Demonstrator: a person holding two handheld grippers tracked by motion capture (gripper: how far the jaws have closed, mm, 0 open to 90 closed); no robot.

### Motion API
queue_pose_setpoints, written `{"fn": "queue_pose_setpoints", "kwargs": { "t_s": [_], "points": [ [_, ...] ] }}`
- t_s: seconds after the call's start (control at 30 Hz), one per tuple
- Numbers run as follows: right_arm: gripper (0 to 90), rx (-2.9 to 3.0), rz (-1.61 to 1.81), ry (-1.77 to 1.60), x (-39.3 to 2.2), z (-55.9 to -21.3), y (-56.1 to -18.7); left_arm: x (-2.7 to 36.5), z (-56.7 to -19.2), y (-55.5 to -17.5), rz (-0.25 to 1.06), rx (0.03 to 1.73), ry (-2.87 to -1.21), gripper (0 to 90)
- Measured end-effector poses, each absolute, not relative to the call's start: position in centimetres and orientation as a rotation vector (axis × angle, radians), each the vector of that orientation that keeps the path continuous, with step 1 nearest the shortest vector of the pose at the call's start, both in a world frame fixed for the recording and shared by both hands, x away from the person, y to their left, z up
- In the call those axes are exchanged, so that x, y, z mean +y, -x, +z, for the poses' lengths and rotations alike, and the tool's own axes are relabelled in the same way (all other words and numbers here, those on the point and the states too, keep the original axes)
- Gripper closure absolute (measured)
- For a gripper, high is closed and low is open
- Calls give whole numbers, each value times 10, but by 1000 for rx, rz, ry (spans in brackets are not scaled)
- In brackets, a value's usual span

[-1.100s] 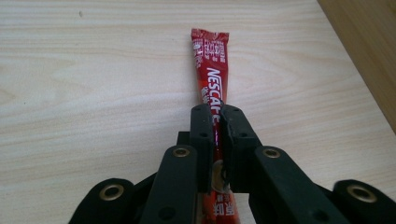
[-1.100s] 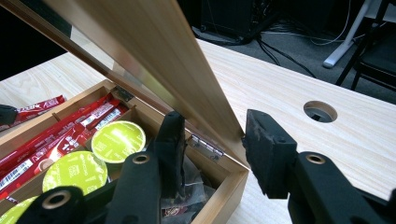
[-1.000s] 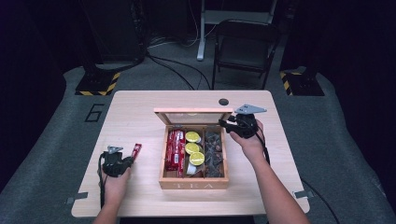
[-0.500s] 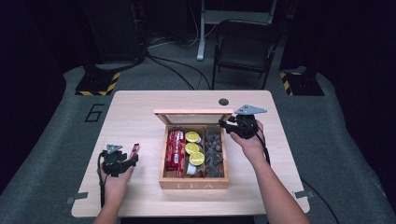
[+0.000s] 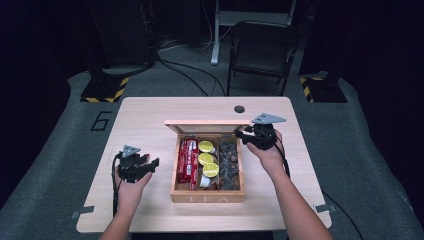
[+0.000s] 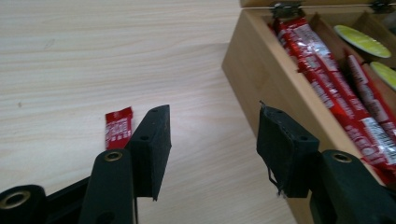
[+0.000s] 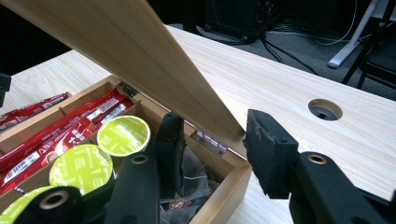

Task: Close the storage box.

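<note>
Left claw (image 6: 212, 140) has just been opening and now gapes with nothing between its jaws, the red packet (image 6: 117, 127) lying on the surface (image 5: 150, 125) left of the box (image 5: 207, 196). Beyond, at the box's far right corner, the right claw (image 7: 210, 140) straddles the lid (image 7: 140, 56) edge, seemingly propping it up so packets can go in.

Black grippers with brass-ringed screws, grey three-cornered plates, trailing black cables, bare forearms.

Dark lab or recording studio, lone wooden table (image 5: 150, 120) on grey carpet, cables, hazard-striped stand bases (image 5: 102, 90), folding chair (image 5: 262, 52)
</note>
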State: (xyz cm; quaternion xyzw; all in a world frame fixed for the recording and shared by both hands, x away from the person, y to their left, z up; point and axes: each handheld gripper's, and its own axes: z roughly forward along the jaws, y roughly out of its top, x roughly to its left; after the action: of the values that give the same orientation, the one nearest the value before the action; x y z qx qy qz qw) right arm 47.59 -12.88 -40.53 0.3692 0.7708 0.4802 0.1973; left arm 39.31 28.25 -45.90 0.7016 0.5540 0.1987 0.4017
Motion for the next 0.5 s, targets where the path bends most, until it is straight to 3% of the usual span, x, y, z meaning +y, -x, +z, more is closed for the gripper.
{"fn": "queue_pose_setpoints", "kwargs": {
  "t_s": [0.5],
  "points": [
    [578,2156,1337,-1050,-127,-404,-477,260,-401,-399,491,1265,-1814,464]
  ]
}}
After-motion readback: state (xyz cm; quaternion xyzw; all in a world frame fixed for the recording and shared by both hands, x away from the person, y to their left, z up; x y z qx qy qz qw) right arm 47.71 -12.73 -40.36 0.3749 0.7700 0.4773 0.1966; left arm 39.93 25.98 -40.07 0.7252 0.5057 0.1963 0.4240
